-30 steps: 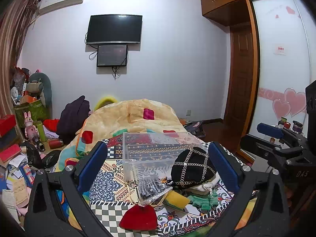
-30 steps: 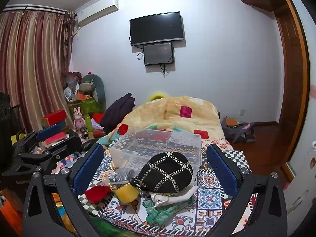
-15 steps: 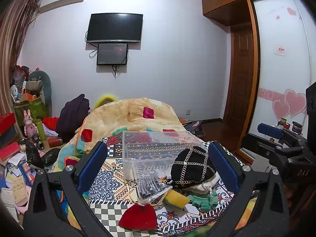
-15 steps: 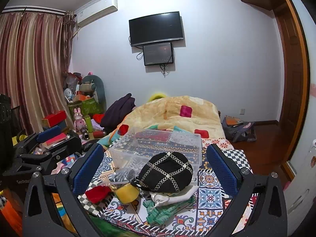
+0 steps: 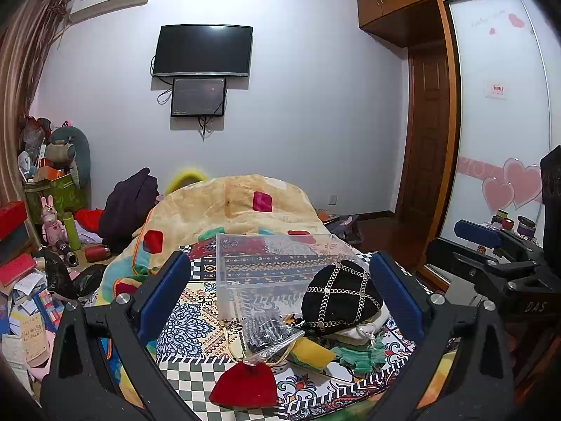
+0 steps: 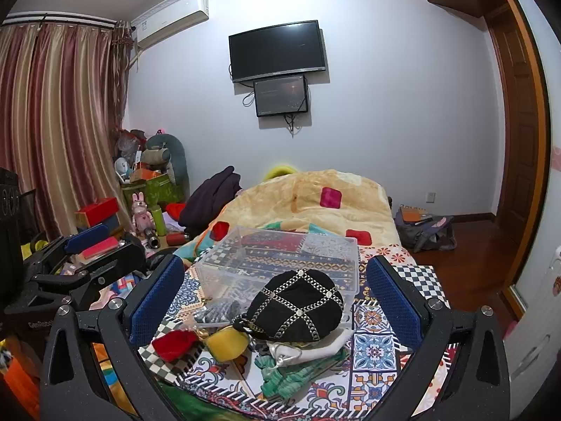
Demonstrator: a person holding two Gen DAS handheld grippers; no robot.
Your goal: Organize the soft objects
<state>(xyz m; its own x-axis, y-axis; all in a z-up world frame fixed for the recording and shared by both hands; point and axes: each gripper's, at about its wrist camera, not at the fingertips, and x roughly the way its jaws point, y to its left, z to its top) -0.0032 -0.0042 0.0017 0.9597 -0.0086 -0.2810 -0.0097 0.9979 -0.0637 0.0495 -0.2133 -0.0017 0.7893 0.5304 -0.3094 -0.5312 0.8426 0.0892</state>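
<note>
A pile of soft things lies on a patterned cloth (image 5: 189, 326) on the bed: a black pouch with a gold lattice (image 5: 340, 298) (image 6: 298, 308), a red pouch (image 5: 245, 386) (image 6: 173, 343), a yellow pouch (image 6: 228, 342), a white cloth (image 6: 308, 345), a green cloth (image 6: 291, 373) and a clear bag of dark bits (image 5: 266, 329). An empty clear plastic box (image 5: 273, 263) (image 6: 280, 263) stands just behind the pile. My left gripper (image 5: 280, 291) is open and empty, held back from the pile. My right gripper (image 6: 275, 298) is open and empty, also short of it.
A yellow quilt (image 5: 238, 203) is heaped behind the box. Clutter of boxes, toys and bottles (image 5: 52, 231) fills the floor at the left. A backpack (image 6: 424, 231) lies on the wooden floor at the right. Each gripper shows at the edge of the other's view.
Both views have shifted only slightly; the grippers stay open and nothing in the pile has moved.
</note>
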